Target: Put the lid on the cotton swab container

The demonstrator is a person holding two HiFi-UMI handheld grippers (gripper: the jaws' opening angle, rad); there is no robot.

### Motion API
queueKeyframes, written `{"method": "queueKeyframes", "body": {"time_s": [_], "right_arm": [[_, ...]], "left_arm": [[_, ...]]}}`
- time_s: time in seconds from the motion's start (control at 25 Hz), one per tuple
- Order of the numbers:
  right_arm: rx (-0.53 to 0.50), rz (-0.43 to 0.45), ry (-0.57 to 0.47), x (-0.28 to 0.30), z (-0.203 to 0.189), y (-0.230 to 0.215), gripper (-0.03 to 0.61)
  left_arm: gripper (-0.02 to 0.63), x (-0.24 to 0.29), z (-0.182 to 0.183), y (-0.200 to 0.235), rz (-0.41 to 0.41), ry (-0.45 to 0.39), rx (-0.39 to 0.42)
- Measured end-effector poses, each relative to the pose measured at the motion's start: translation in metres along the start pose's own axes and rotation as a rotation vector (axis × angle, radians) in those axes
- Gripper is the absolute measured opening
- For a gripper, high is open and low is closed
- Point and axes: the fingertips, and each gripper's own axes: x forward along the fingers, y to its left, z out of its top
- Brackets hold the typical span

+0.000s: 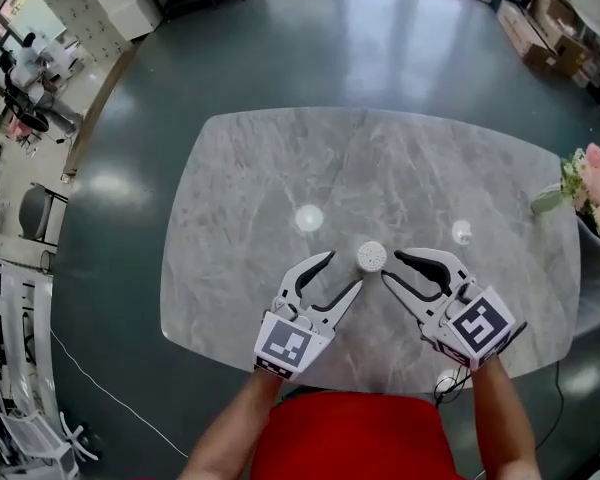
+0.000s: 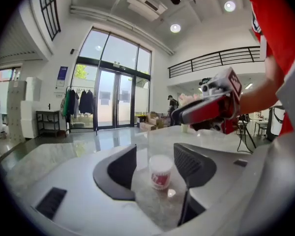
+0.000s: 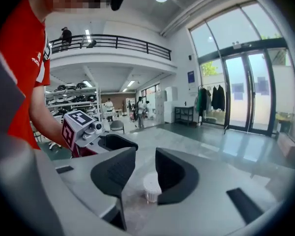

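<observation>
both forearms reach forward from the red shirt (image 1: pixel 350 438) over the near edge of the table (image 1: pixel 250 178), angled inward so the two tools point toward each other. the left gripper (image 1: pixel 344 271) lies low with its marker cube nearest the body. the right gripper (image 1: pixel 391 266) mirrors it from the other side. the container (image 1: pixel 371 257) stands upright on the table just beyond both sets of tips, between the two tools.

the left gripper's jaws are spread wide and hold nothing. the right gripper's jaws are parted less, also with nothing clamped.

the head view shows only the container's round white top. the left gripper view adds its side: a pale tub (image 2: pixel 161 171) with a red label, standing free in the gap ahead of the jaws, with clear space on each side. that view also shows the right gripper passing behind it, red-bodied. the right gripper view shows the tub (image 3: pixel 151 187) low between its jaw tips, close to one of them; whether it touches i cannot tell. flowers (image 1: pixel 592 180) show at the table's far right edge in the head view only.
</observation>
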Motion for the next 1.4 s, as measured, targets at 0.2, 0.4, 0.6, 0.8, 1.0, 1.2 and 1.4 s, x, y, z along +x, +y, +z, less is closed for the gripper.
{"method": "queueKeyframes", "body": {"time_s": [0.2, 0.4, 0.6, 0.8, 1.0, 1.2, 1.4], "right_arm": [[0.03, -0.091, -0.151, -0.039, 0.014, 0.004, 0.111], [0.048, -0.182, -0.269, -0.063, 0.027, 0.004, 0.029], [0.074, -0.196, -0.323, -0.078, 0.034, 0.008, 0.006], [0.104, -0.203, -0.368, -0.089, 0.037, 0.008, 0.005], [0.117, -0.203, -0.379, -0.095, 0.036, 0.006, 0.005], [0.122, -0.192, -0.375, -0.093, 0.034, 0.005, 0.005], [0.123, -0.18, -0.371, -0.093, 0.035, 0.005, 0.005]], "left_arm": [[0.159, -0.027, 0.053, -0.006, 0.056, -0.083, -0.031], [0.041, -0.042, 0.077, -0.014, 0.088, -0.11, 0.021], [0.017, -0.048, 0.085, -0.02, 0.096, -0.127, 0.026], [0.018, -0.05, 0.09, -0.028, 0.097, -0.143, 0.021], [0.018, -0.05, 0.095, -0.033, 0.102, -0.149, 0.035], [0.018, -0.049, 0.096, -0.032, 0.111, -0.153, 0.035], [0.018, -0.05, 0.096, -0.034, 0.117, -0.15, 0.031]]}}
